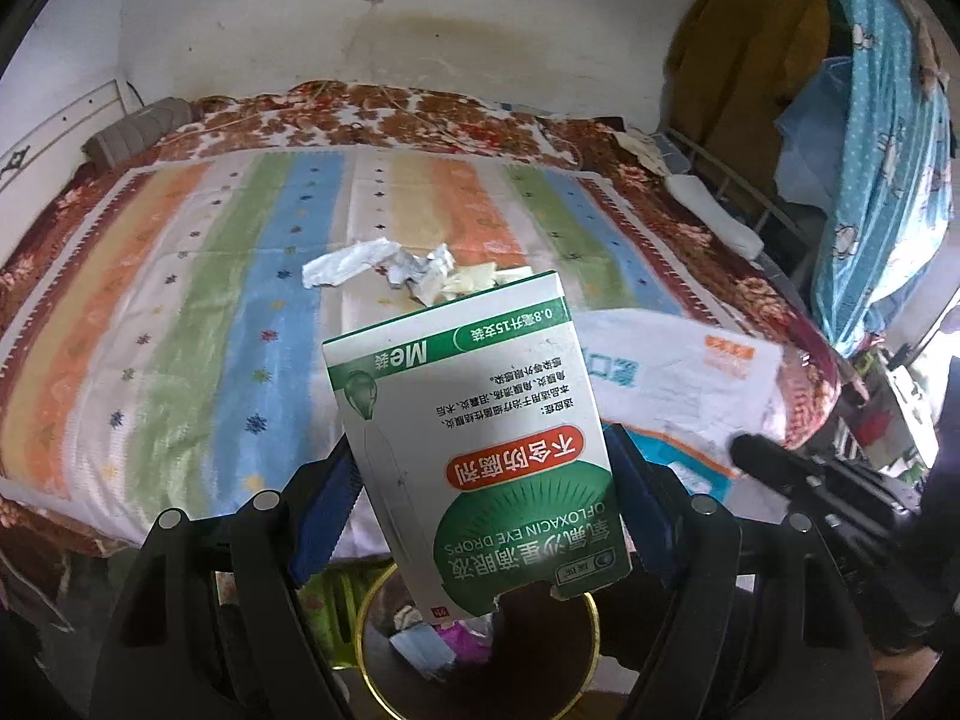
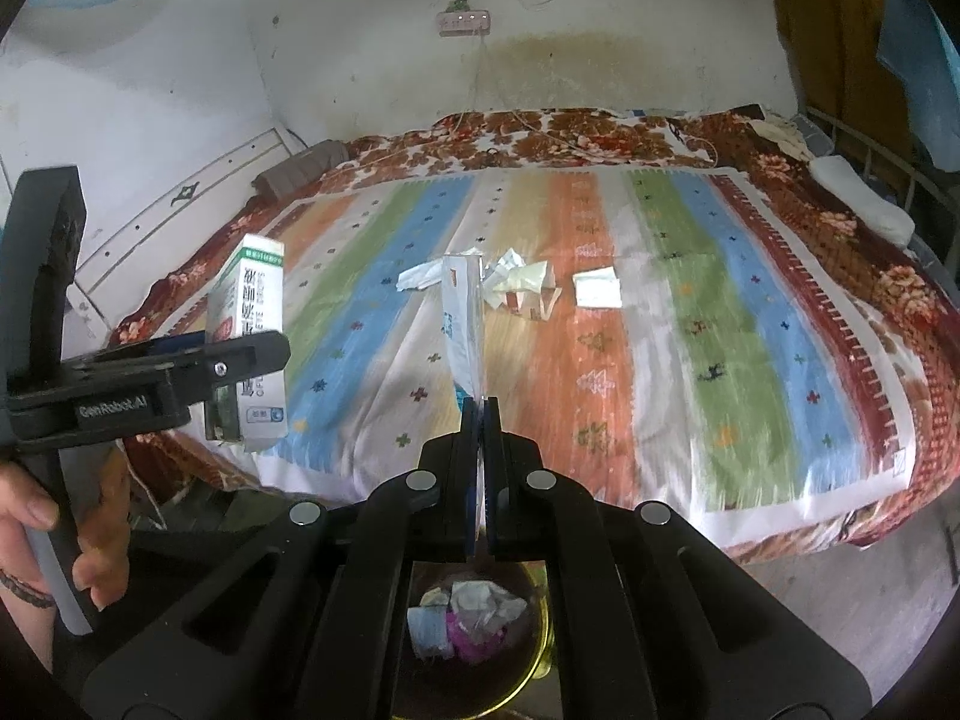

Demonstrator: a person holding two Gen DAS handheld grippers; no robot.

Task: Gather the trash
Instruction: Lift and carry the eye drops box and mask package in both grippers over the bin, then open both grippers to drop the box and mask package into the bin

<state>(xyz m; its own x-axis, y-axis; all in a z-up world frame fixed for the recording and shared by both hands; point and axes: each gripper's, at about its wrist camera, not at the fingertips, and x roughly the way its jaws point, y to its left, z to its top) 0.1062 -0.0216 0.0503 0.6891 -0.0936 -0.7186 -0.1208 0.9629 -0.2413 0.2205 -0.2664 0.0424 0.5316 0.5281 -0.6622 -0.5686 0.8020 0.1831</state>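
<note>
My left gripper point(image 1: 480, 462) is shut on a green and white eye-drops box point(image 1: 474, 420), its blue pads pressing both sides. In the right wrist view that box point(image 2: 255, 324) hangs over the bed's near left edge in the left gripper point(image 2: 246, 360). My right gripper point(image 2: 480, 405) is shut on a thin white printed packet point(image 2: 465, 312), seen edge-on. The same packet point(image 1: 678, 366) shows flat in the left wrist view. A gold-rimmed bin point(image 2: 543, 630) with trash inside stands on the floor below both grippers. Crumpled papers point(image 2: 420, 276), wrappers point(image 2: 522, 285) and a white scrap point(image 2: 597, 288) lie mid-bed.
The bed has a striped cover point(image 1: 180, 300) over a floral blanket point(image 1: 390, 114). A person's hand point(image 2: 90, 540) grips the left gripper's handle. Clothes and a blue cloth point(image 1: 870, 150) hang at the right by a metal rail point(image 1: 750, 192). A power strip point(image 2: 462, 21) is on the wall.
</note>
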